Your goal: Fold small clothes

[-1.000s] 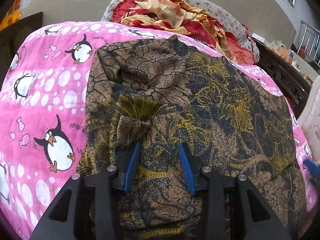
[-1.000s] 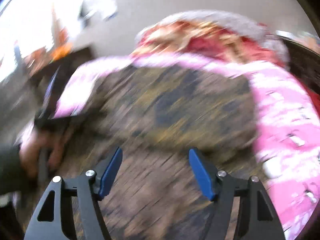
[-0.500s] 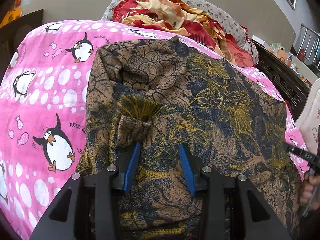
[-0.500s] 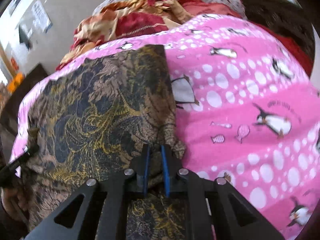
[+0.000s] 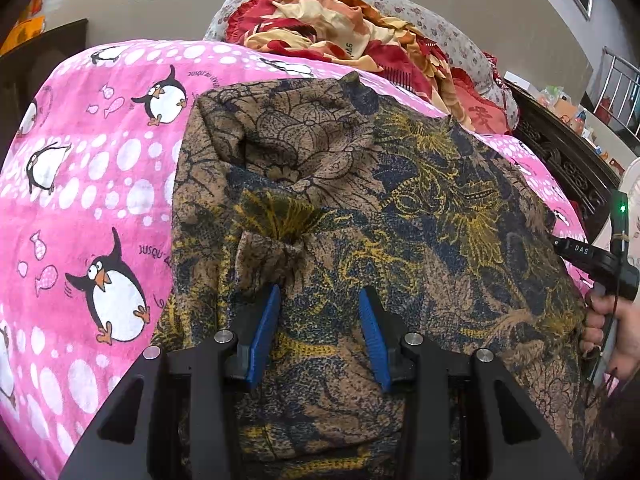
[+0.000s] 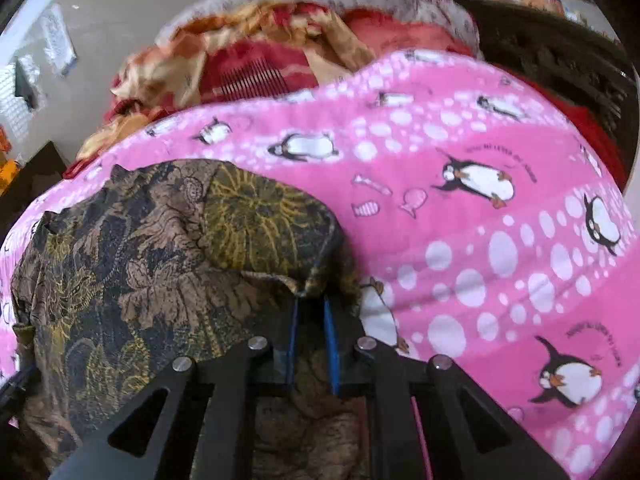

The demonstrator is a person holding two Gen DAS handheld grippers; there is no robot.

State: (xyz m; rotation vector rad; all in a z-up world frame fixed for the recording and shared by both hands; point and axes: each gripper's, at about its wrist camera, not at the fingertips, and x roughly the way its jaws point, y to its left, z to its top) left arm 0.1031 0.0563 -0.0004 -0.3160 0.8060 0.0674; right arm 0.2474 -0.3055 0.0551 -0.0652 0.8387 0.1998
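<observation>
One brown garment (image 5: 360, 208) on pink blanket (image 5: 100, 184), right gripper (image 6: 312, 312) clamped on its edge, left gripper (image 5: 318, 312) pinching a bunched fold, left view alone shows hand (image 5: 616, 328).

Right gripper (image 6: 311, 308) closed on brown batik garment (image 6: 160, 248) edge (now lifted, bunched leftward)

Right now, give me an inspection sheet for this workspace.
Surface: pink penguin blanket covering the bed.
Job's things: brown patterned garment spread out; its right edge is lifted and folding inward.
Clutter: red floral bedding heaped at the far end.
Grippers: left claw pads apart, fabric bunched between them; right claw shut on the garment's edge.
Cables: thin black cable by the person's hand.
Surroundings: dark carved furniture, beige wall.
</observation>
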